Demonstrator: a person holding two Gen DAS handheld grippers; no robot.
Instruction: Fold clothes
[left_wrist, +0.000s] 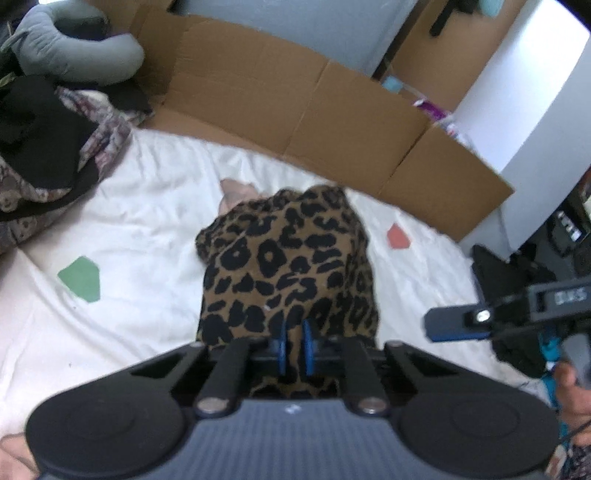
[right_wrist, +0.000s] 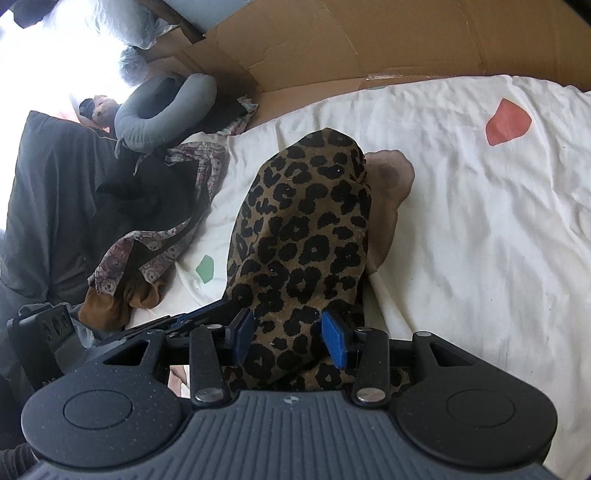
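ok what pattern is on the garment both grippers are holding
Leopard print: black spots on tan-brown. The garment shows best in the right wrist view.

White sheet (right_wrist: 480, 221): leopard-print garment (right_wrist: 306, 236), patterned clothes pile (right_wrist: 162, 243), green patch (left_wrist: 80, 278), red patch (right_wrist: 508, 123).

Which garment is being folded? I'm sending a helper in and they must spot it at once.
Look at the white sheet in front of the cardboard. In its middle lies the leopard-print garment, between a green patch and a red patch. It is the only spotted tan-and-black cloth there.
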